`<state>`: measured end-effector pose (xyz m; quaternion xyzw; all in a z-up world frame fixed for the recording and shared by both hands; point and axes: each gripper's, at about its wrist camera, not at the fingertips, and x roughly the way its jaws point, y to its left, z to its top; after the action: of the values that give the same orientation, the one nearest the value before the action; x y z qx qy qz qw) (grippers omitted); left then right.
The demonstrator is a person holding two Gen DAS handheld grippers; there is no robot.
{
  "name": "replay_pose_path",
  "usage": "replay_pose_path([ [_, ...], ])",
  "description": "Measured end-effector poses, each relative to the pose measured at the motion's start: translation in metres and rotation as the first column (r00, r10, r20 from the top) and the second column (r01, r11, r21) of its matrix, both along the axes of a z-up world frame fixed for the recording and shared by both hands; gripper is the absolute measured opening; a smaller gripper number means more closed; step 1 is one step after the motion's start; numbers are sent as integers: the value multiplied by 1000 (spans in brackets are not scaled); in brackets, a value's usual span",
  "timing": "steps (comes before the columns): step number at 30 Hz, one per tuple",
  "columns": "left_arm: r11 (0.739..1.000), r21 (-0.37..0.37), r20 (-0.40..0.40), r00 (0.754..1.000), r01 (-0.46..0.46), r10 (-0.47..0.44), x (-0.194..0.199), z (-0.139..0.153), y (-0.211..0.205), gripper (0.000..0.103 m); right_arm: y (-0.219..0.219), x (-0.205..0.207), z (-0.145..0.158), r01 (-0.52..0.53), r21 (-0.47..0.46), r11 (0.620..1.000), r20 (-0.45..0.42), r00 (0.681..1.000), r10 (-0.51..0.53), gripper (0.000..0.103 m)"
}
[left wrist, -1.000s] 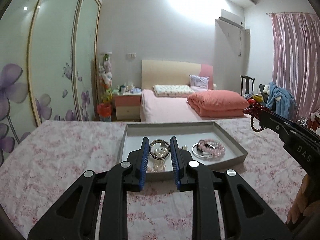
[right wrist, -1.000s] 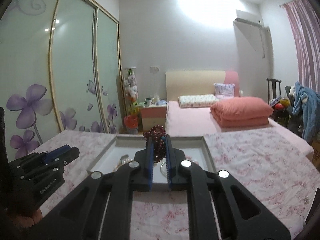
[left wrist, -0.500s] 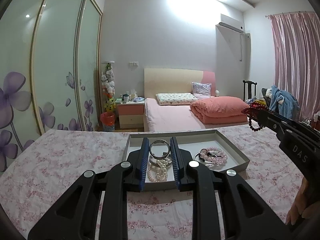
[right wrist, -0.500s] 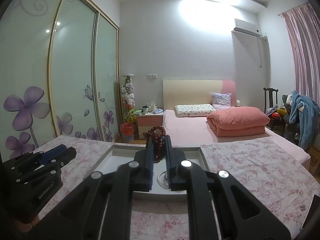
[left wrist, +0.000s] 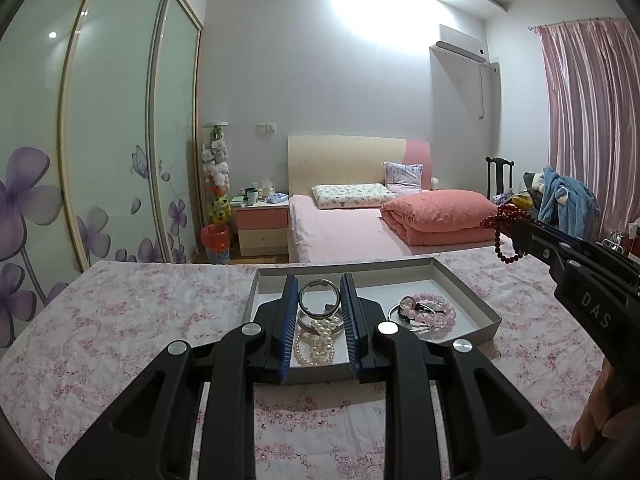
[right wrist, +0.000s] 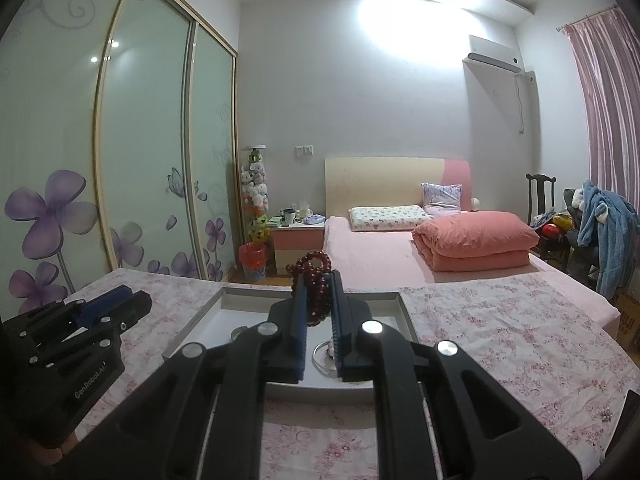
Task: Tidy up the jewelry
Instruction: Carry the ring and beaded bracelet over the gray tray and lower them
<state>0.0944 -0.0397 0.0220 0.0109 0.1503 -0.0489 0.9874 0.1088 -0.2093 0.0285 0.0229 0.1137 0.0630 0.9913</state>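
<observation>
My left gripper (left wrist: 319, 291) is shut on a silver bangle (left wrist: 303, 298), held upright over the near left part of the grey tray (left wrist: 468, 292). Beneath it in the tray lies a white pearl strand (left wrist: 320, 340), with a pink bead bracelet (left wrist: 430, 312) on the right. My right gripper (right wrist: 318, 280) is shut on a dark red bead bracelet (right wrist: 314, 276), whose loops hang from its tips above the tray (right wrist: 200, 320). In the left wrist view that gripper (left wrist: 516, 228) and its red beads (left wrist: 502, 240) hover at the right. The left gripper (right wrist: 120, 304) shows at the left of the right wrist view.
The tray rests on a table under a pink floral cloth (left wrist: 140, 320). Beyond the table's far edge stands a pink bed (left wrist: 360, 232), sliding wardrobe doors (left wrist: 100, 160) fill the left, and a chair piled with clothes (left wrist: 560, 200) stands right. A hand (left wrist: 596, 420) grips the right tool.
</observation>
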Motion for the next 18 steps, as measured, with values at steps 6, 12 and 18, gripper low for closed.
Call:
replay_pose_path([
  [6, 1000, -6, -32, 999, 4, -5, 20, 1, 3, 22, -2, 11, 0, 10, -12, 1000, 6, 1000, -10, 11],
  [12, 1000, -9, -80, 997, 21, -22, 52, -9, 0, 23, -10, 51, -11, 11, 23, 1000, -65, 998, -10, 11],
  [18, 999, -25, -167, 985, 44, -48, 88, -29, -4, 23, -13, 96, -36, 0, 59, 998, -181, 983, 11, 11],
])
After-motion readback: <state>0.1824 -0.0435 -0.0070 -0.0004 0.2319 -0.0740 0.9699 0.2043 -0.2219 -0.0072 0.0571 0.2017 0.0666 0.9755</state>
